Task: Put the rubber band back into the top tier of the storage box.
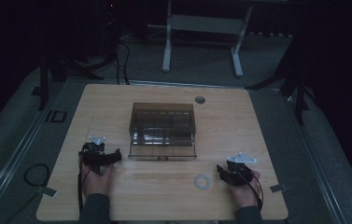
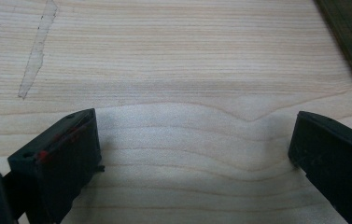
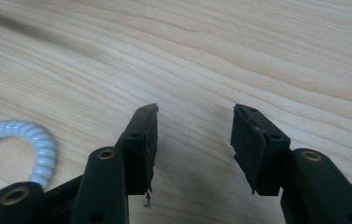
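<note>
A smoky see-through plastic box [image 1: 163, 130] with compartments stands at the middle of the wooden table [image 1: 117, 102]. Its corner reaches into the left gripper view [image 2: 351, 37] at the top right. A white coiled ring [image 1: 202, 181] lies flat near the front edge, and is at the lower left of the right gripper view [image 3: 38, 144]. My left gripper [image 1: 114, 156] rests left of the box, its jaws wide apart over bare wood [image 2: 194, 126]. My right gripper [image 1: 221, 171] sits just right of the ring, jaws partly apart with nothing between them [image 3: 195, 112].
A grey round grommet [image 1: 200, 100] sits in the table behind the box. A strip of clear tape [image 2: 36, 51] is stuck to the wood. Small tape tags mark the front corners [image 1: 47, 190] [image 1: 278, 188]. A desk frame [image 1: 166, 42] stands beyond the table.
</note>
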Motion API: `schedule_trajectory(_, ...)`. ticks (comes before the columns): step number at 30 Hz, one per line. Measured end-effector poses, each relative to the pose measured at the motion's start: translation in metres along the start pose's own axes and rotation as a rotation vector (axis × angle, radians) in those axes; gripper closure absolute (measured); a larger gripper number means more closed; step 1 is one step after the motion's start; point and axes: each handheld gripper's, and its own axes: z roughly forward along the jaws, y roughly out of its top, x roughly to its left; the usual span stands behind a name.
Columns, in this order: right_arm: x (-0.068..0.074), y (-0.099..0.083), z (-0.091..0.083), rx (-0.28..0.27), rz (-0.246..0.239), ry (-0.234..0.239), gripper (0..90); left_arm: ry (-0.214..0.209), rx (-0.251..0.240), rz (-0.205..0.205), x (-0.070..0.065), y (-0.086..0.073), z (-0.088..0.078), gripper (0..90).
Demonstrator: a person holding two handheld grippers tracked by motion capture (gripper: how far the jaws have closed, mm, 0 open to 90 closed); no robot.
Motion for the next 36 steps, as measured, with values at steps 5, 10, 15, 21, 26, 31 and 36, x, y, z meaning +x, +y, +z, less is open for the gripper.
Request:
schedule_trajectory(5, 0.002, 0.003, -0.003, 0.026, -0.021, 0.002, 55.2, 0.0, -0.001, 0.0, 0.0, 0.0, 0.0, 2.0)
schedule_trajectory(10, 0.003, 0.007, -0.006, 0.042, -0.026, 0.035, 57.4, 0.0, -0.001, 0.0, 0.0, 0.0, 0.0, 2.0)
schedule_trajectory(15, 0.007, 0.011, -0.011, 0.058, -0.055, 0.045, 57.6, 0.0, -0.001, 0.0, 0.0, 0.0, 0.0, 2.1)
schedule_trajectory(21, 0.008, 0.015, -0.015, 0.071, -0.068, 0.049, 55.0, 0.0, -0.001, 0.001, 0.0, 0.0, 0.0, 2.1)
schedule_trajectory(26, 0.011, 0.02, -0.019, 0.076, -0.083, 0.066, 55.0, 0.0, -0.001, 0.001, 0.0, 0.0, 0.0, 2.1)
schedule_trajectory(31, 0.013, 0.025, -0.022, 0.08, -0.097, 0.114, 55.1, 0.0, -0.001, 0.001, 0.0, 0.0, 0.0, 2.1)
schedule_trajectory(36, 0.018, 0.028, -0.023, 0.104, -0.143, 0.127, 55.1, 0.0, -0.001, 0.0, 0.0, 0.0, 0.0, 2.1)
